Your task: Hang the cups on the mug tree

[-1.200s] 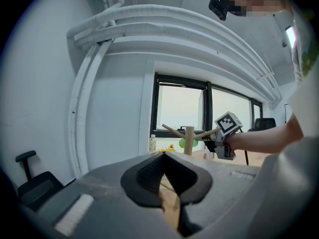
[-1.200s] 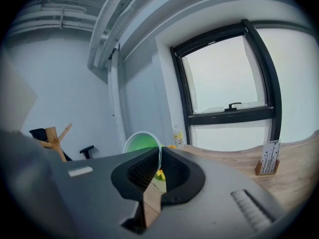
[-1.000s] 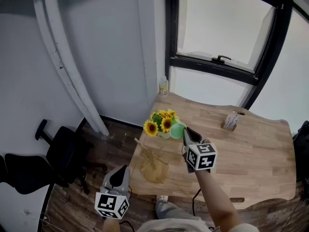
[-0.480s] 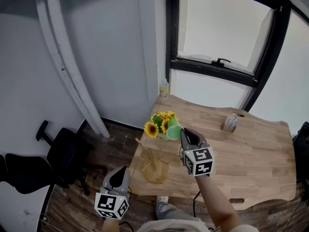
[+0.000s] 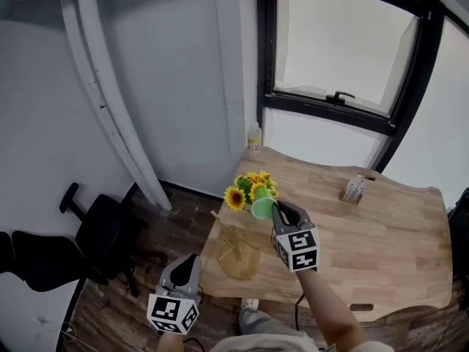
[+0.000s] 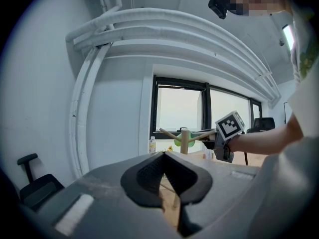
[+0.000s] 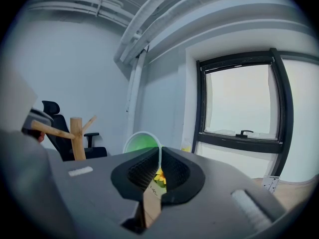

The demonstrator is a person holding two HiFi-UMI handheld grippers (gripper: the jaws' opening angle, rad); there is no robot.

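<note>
The wooden counter (image 5: 381,226) carries the mug tree (image 7: 76,136), to the left of the right hand-held gripper (image 7: 159,163), which pinches the green cup (image 7: 141,142) by its rim at its tip. This looks like the carry step; next, the cup likely needs swinging left onto a peg. The left hand-held gripper (image 6: 164,158) is pressed together and empty.

The right hand-held gripper (image 7: 159,159) hides most of the green cup (image 7: 139,142).

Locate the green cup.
In the head view, the green cup is pinched in the right gripper, by the sunflowers at the left end of the table.
</note>
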